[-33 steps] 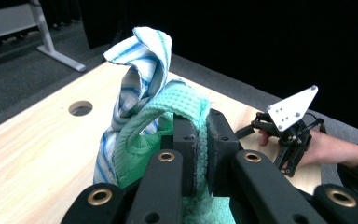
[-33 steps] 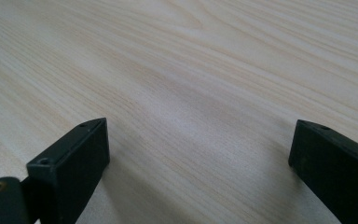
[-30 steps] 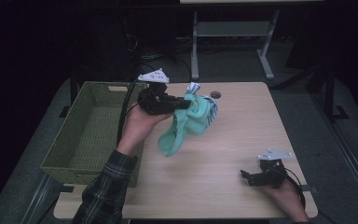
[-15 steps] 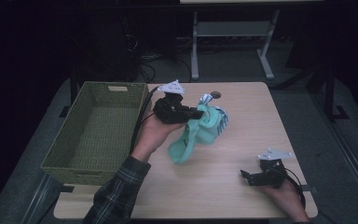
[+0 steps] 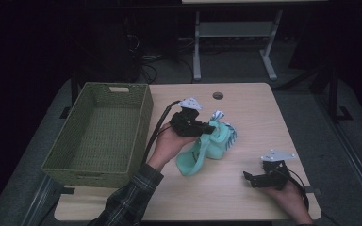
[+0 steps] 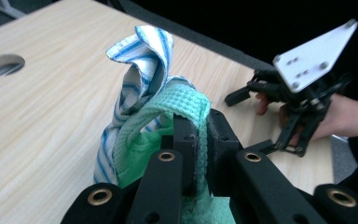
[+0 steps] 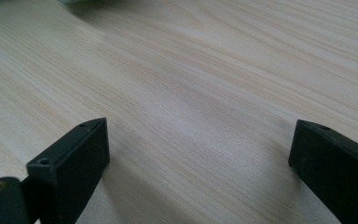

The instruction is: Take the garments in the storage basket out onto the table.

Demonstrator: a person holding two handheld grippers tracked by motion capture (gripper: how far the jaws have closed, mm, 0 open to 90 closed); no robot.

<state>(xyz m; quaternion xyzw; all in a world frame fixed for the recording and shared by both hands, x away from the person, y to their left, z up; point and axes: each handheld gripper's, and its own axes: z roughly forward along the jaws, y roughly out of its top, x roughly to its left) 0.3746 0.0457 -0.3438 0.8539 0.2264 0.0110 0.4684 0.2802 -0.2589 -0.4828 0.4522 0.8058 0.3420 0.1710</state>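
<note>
Left gripper (image 6: 193,135) was seen clamped on a green cloth (image 6: 177,100) right of the basket (image 5: 101,127); soft, light, limp, it was judged best pinched at a fold.

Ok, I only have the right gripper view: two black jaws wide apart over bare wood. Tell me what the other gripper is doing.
Observer: The left gripper is shut on a green cloth, pinched between its jaws.
Operator: Say whether it has anything else.
Observer: A blue-striped white cloth is bunched up with the green one; I cannot tell whether the jaws grip it too.
Operator: Give me the nearest container.
Observer: A green woven basket stands at the table's left side, beside the left hand.
Operator: Place my gripper for me.
Observer: The right gripper sits low by the near right corner of the table, apart from the cloths.
</note>
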